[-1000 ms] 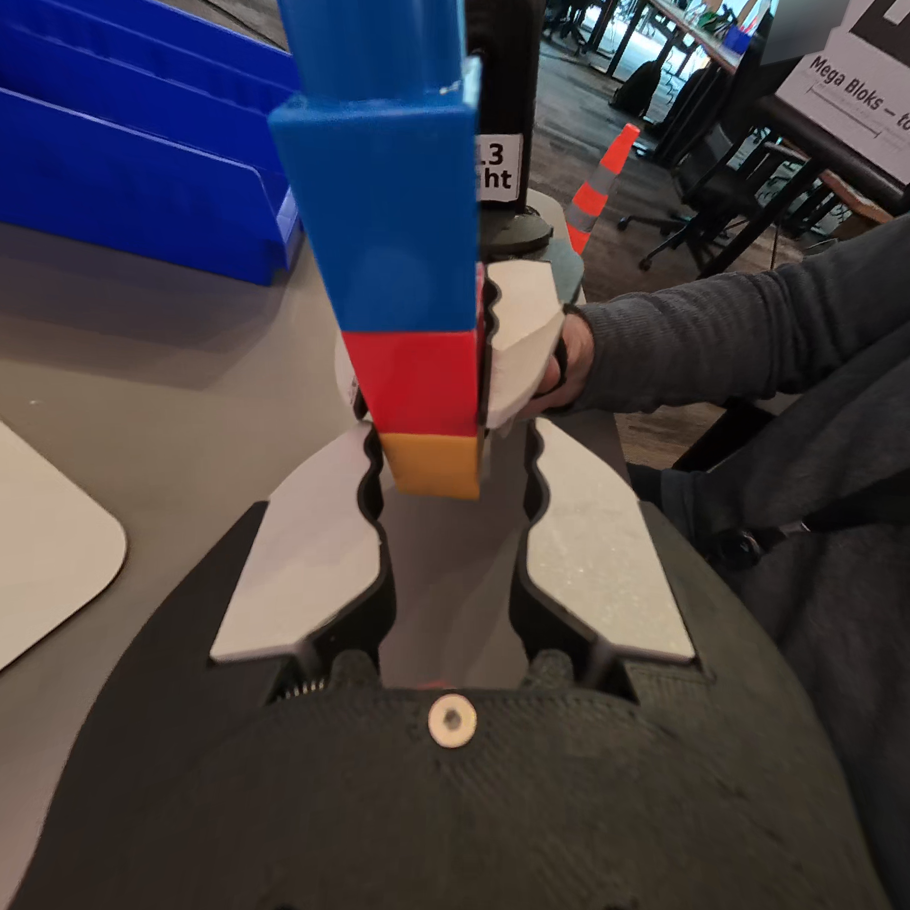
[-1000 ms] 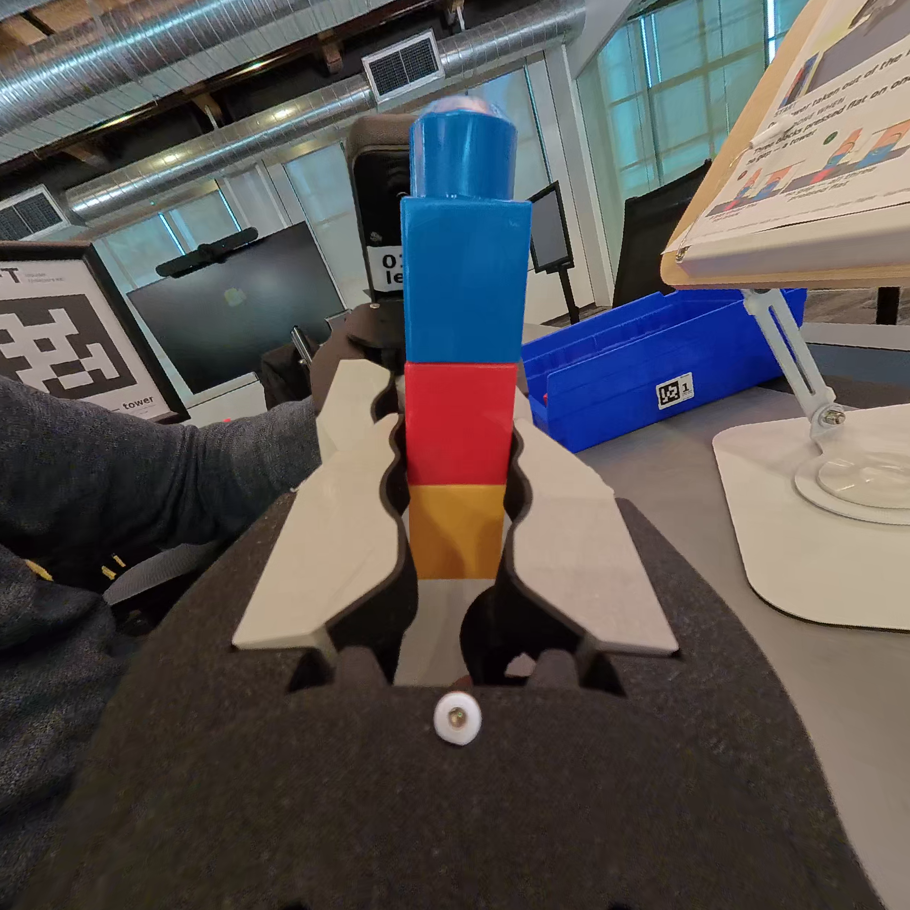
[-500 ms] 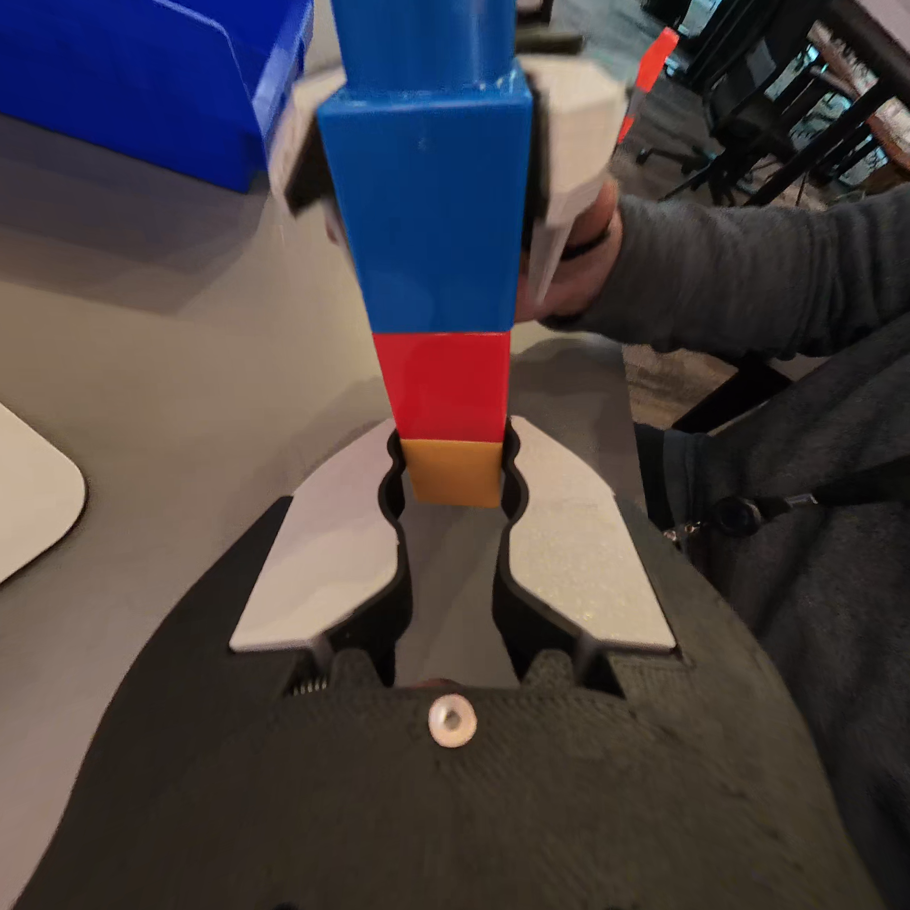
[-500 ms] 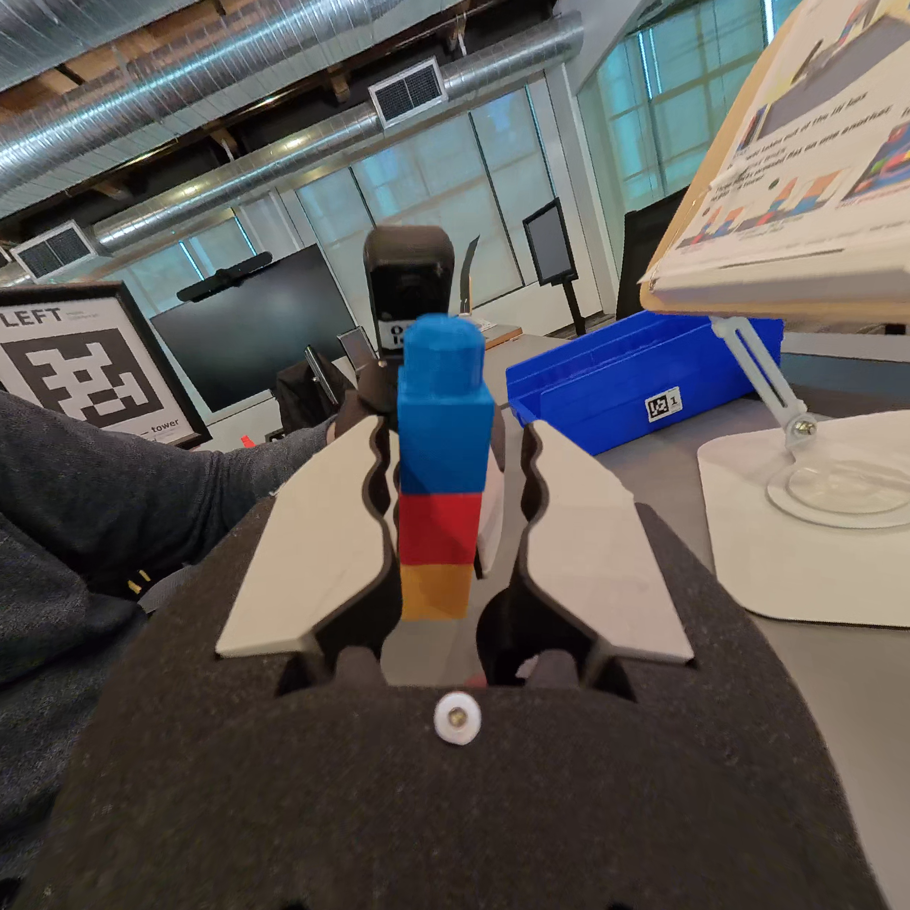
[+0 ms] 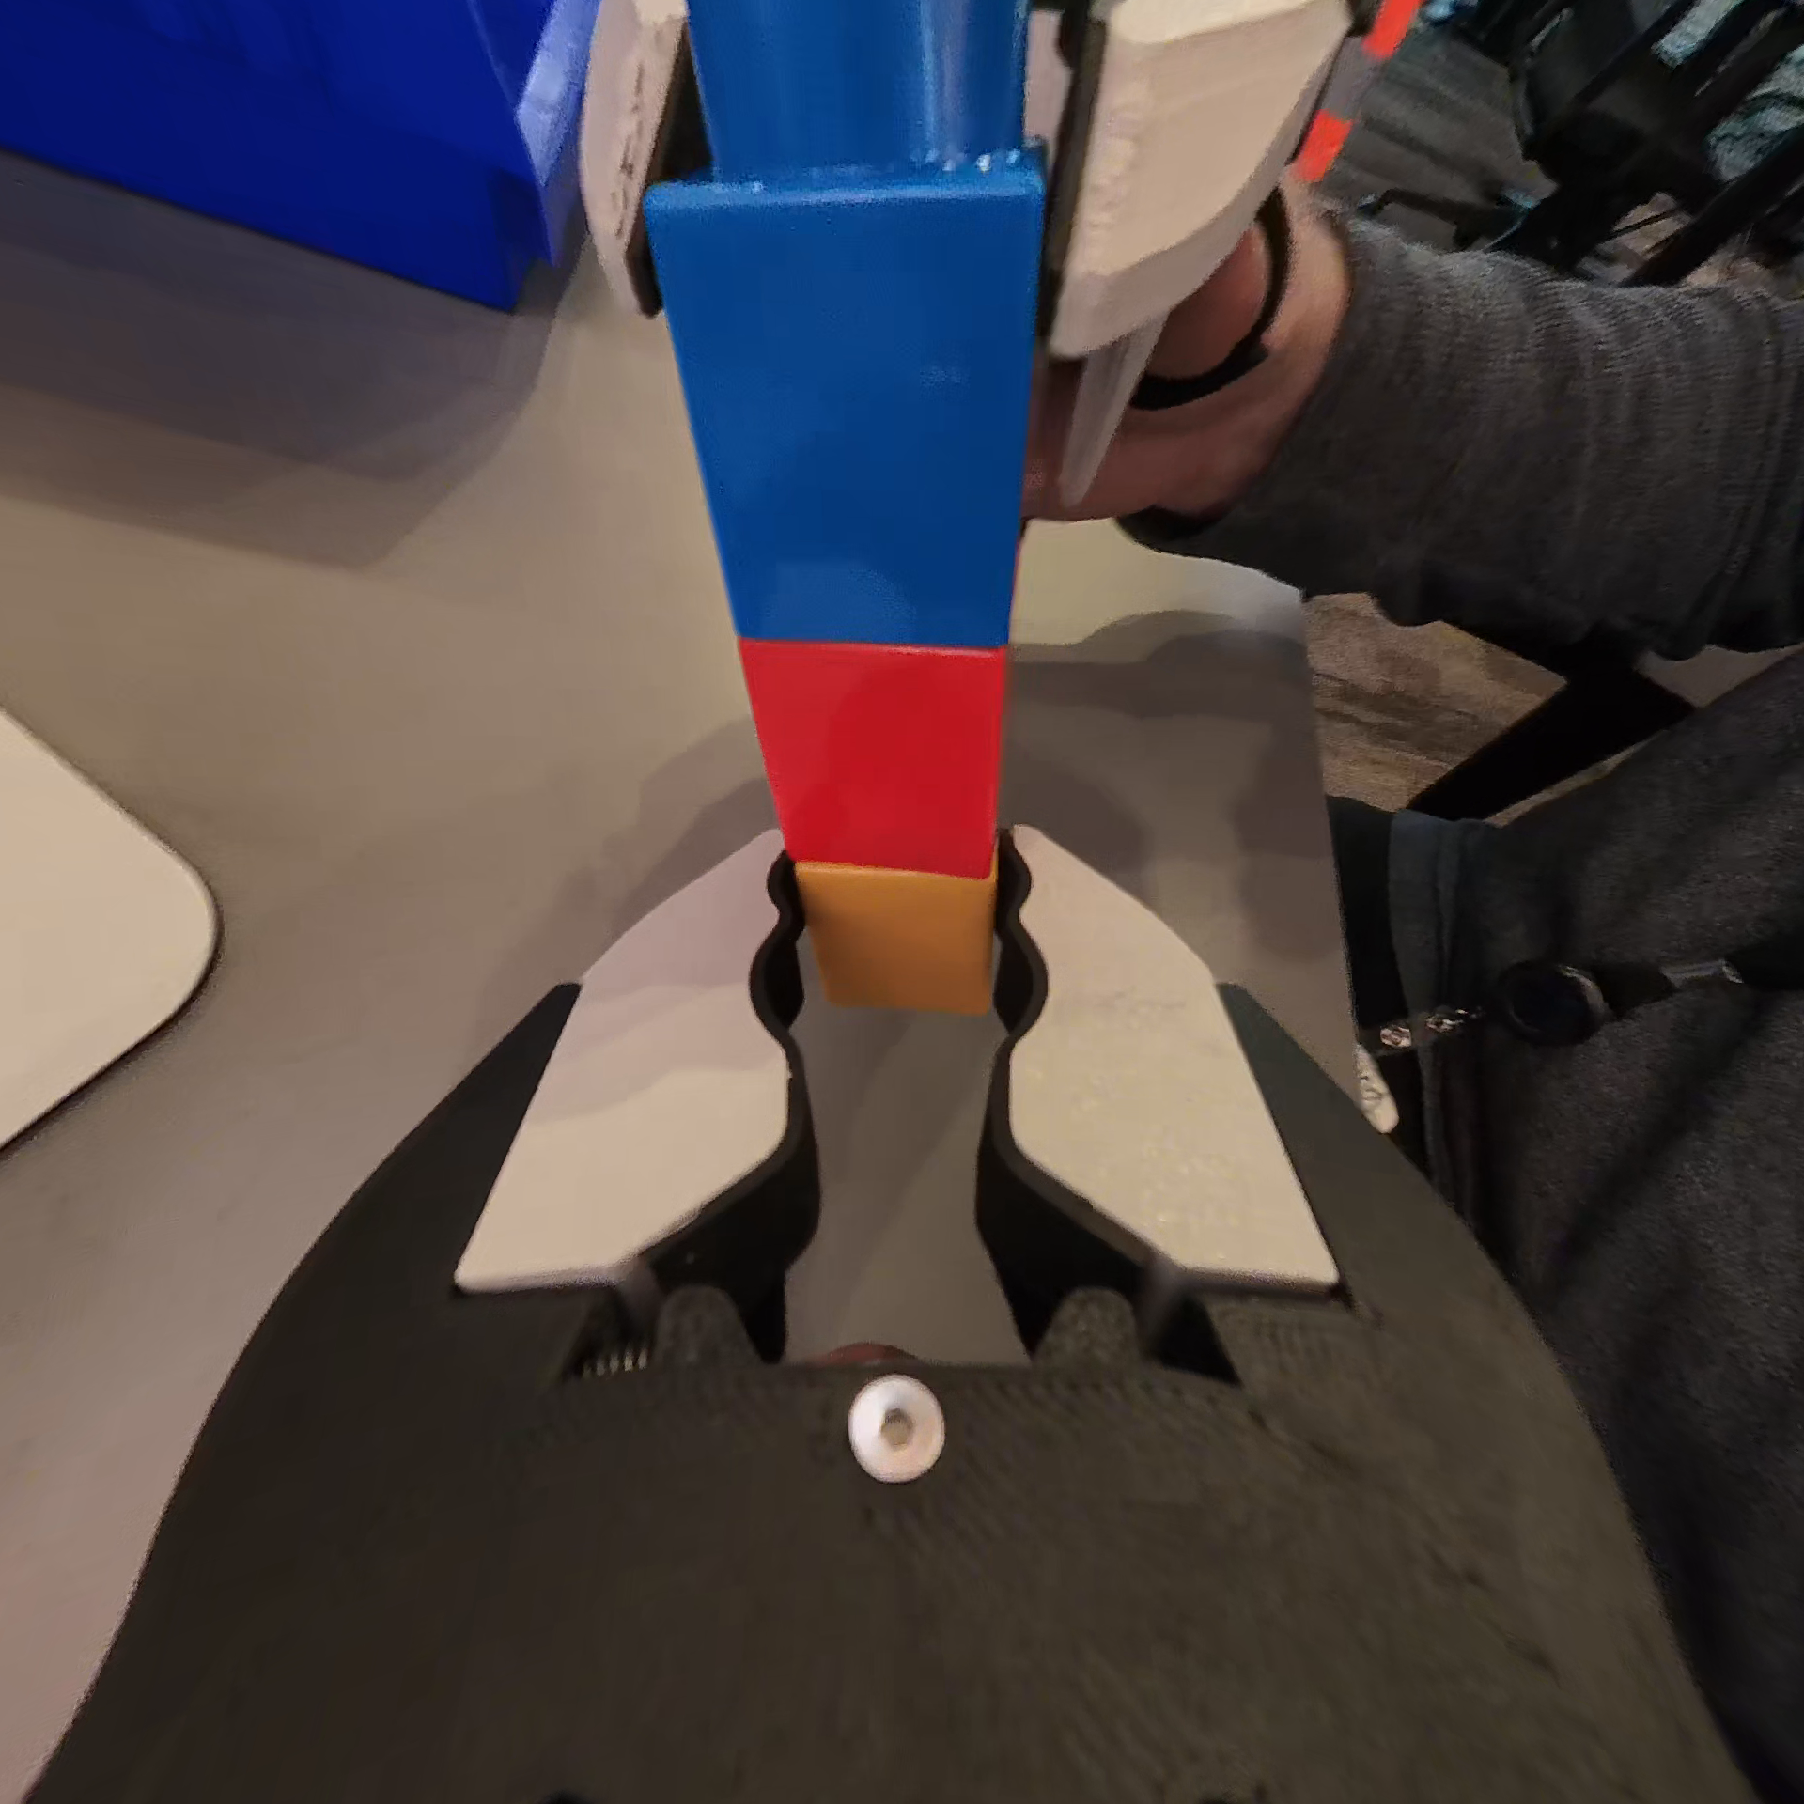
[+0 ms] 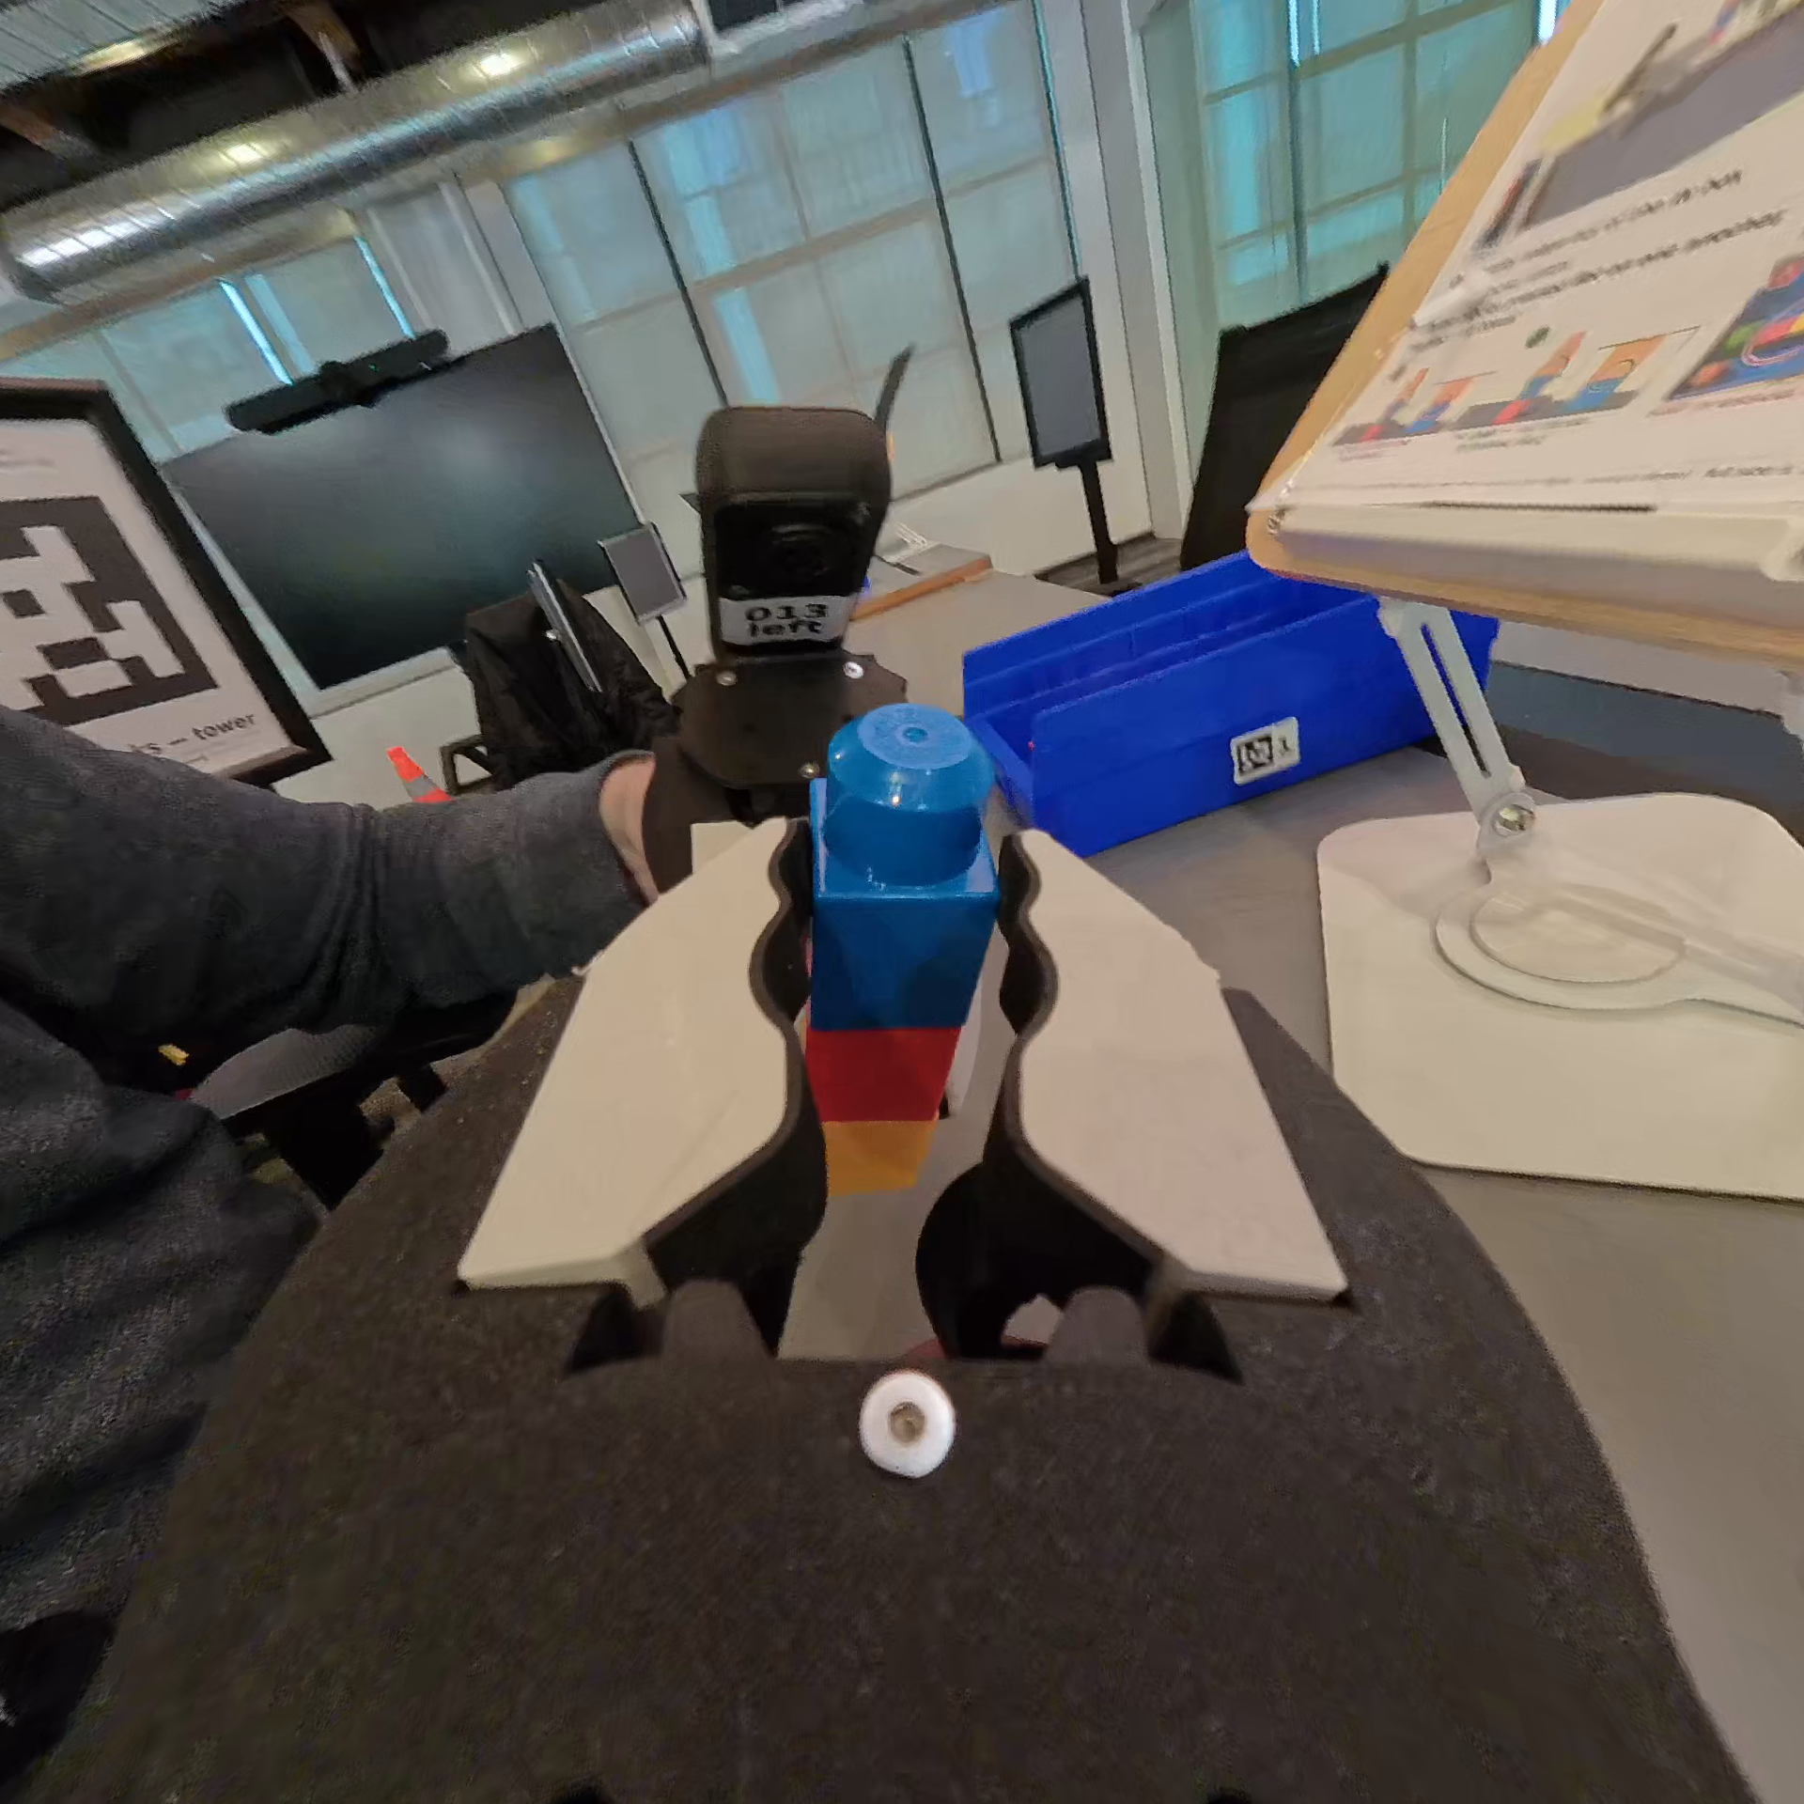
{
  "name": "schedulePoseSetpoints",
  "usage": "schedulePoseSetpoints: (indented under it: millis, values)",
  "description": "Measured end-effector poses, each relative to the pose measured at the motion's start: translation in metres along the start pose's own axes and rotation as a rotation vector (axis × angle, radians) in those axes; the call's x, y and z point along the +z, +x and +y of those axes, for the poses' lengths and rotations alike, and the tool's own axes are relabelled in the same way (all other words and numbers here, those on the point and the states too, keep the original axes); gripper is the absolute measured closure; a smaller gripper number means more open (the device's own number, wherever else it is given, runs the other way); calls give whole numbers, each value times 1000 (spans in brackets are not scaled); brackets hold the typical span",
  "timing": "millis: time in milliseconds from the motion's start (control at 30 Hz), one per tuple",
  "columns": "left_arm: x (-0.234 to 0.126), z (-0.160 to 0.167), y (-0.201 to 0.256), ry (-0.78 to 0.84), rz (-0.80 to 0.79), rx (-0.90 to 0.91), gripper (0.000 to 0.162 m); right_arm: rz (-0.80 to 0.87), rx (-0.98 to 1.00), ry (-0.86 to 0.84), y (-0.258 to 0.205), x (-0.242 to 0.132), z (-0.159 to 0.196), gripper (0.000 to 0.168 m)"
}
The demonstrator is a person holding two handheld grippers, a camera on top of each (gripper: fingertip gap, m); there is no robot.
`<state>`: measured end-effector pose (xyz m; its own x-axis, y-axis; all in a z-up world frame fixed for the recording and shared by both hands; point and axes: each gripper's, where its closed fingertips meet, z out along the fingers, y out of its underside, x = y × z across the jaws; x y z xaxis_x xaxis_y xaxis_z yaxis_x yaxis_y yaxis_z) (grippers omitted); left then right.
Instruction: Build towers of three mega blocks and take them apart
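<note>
A tower stands on the grey table (image 5: 390,781): an orange block (image 5: 898,937) at the bottom, a red block (image 5: 879,752) in the middle and a blue block (image 5: 849,410) on top. My left gripper (image 5: 896,879) is shut on the orange block at table level. My right gripper (image 6: 898,859) is shut on the blue block (image 6: 903,937), just below its round stud. The right gripper's fingers (image 5: 1171,146) flank the blue block's top in the left wrist view. The red block (image 6: 879,1074) and the orange block (image 6: 874,1157) show below. The left gripper's body (image 6: 791,547) faces me behind the tower.
A blue bin (image 6: 1201,722) stands behind the tower and shows in the left wrist view (image 5: 244,127) too. A white stand base (image 6: 1562,976) carries a tilted instruction board (image 6: 1562,342). A person's sleeve (image 5: 1562,439) reaches in over the table's right edge. There is about 9 cm between the tips of the two grippers.
My right gripper let go low on the tower, rose to the blue block and narrowed onto it. My left gripper moved in and shut on the orange block.
</note>
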<state>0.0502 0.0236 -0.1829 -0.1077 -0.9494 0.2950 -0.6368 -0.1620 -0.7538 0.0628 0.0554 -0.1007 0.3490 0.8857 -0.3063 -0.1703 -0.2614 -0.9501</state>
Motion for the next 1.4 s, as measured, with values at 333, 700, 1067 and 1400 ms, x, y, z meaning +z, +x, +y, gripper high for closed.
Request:
schedulePoseSetpoints:
  millis: [333,700,1067,1400]
  values:
    - [0,-2,-1,19,19,7,126,3,28,16,2,0,-1,132]
    - [-1,-4,3,33,49,22,126,-55,19,-149,-7,5,21,132]
    - [-1,-3,10,26,109,31,126,-89,14,-160,-12,5,22,132]
    - [0,-5,12,36,118,35,126,-90,32,-156,-14,5,19,129]
